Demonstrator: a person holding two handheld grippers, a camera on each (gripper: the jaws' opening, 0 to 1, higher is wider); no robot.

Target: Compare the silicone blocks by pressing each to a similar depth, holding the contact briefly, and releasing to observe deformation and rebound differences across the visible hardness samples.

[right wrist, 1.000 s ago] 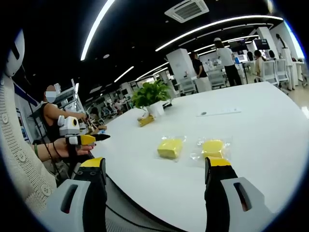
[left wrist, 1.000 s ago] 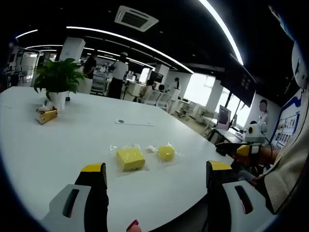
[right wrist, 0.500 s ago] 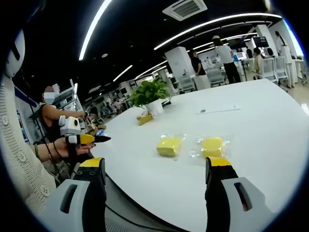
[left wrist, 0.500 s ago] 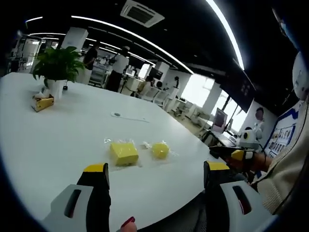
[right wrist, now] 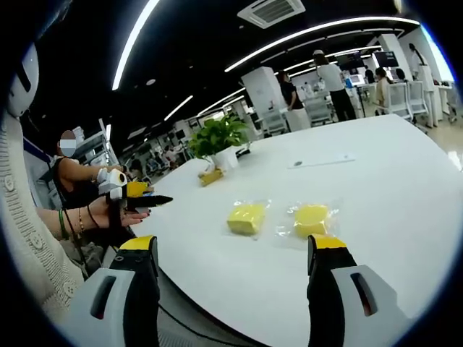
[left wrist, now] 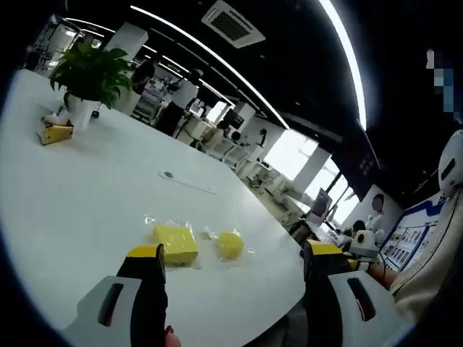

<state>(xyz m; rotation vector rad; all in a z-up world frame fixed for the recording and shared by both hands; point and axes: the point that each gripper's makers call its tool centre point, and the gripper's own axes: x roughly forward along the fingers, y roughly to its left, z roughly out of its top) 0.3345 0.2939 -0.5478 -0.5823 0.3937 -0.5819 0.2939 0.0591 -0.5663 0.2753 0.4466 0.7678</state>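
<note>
Two yellow silicone blocks in clear wrappers lie side by side on the white table (right wrist: pixel 405 195), apart from each other: in the right gripper view, a squarish block (right wrist: pixel 245 217) on the left and a second block (right wrist: pixel 312 220) on the right. The left gripper (left wrist: pixel 231 267) and right gripper (right wrist: pixel 235 256) both hover short of them, jaws spread wide and holding nothing. Farther back on the table stands a potted plant (right wrist: pixel 217 141).

Bare white table (right wrist: pixel 391 217) surrounds the two bagged yellow blocks (right wrist: pixel 246 217); potted plant (right wrist: pixel 221 141) stands well apart.
</note>
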